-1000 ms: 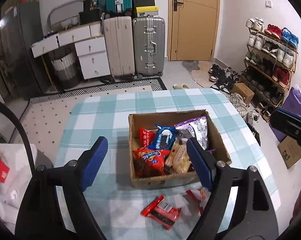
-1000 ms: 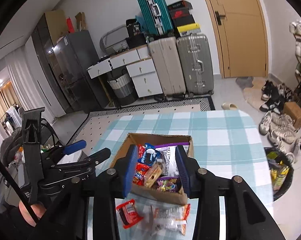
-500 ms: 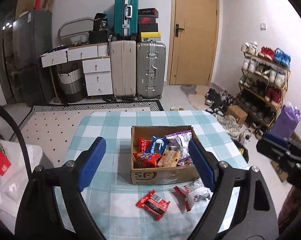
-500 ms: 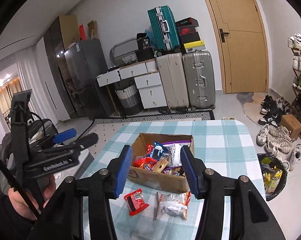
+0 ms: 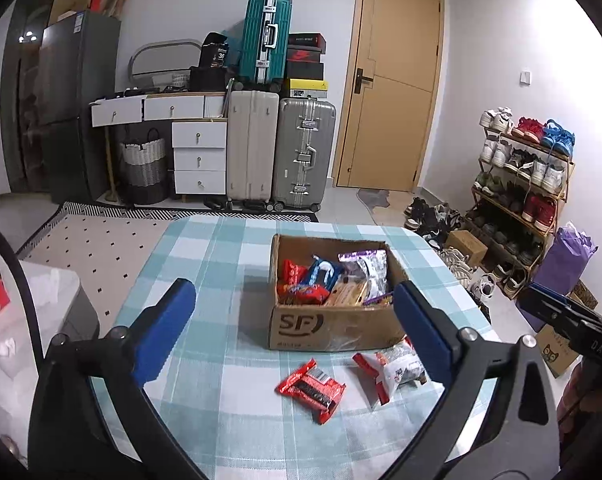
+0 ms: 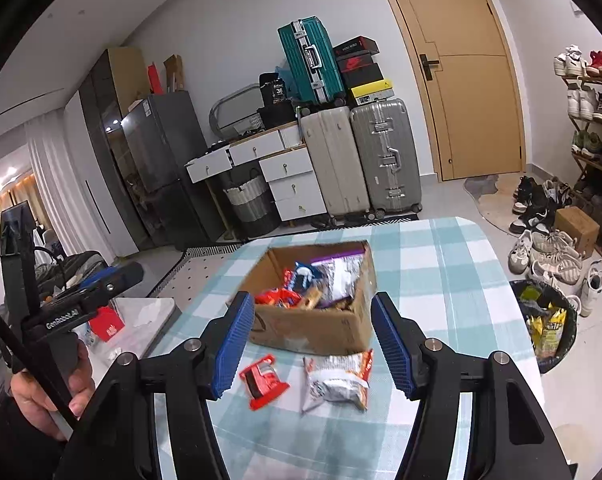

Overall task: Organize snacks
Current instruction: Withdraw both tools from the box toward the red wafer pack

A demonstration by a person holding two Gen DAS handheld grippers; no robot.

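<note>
Most snacks sit packed in the cardboard box (image 5: 333, 320) mid-counter (image 5: 221, 264), likely their collecting point. A red packet (image 5: 311, 390) and a silver packet (image 6: 337, 378) lie loose just before it. Both the left gripper (image 5: 297, 330) and right gripper (image 6: 311, 344) hang above, fingers widening, holding nothing.

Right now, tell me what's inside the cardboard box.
The cardboard box holds red packets, a blue packet, a purple-topped silver bag and a biscuit pack; anything beneath them is covered.
</note>
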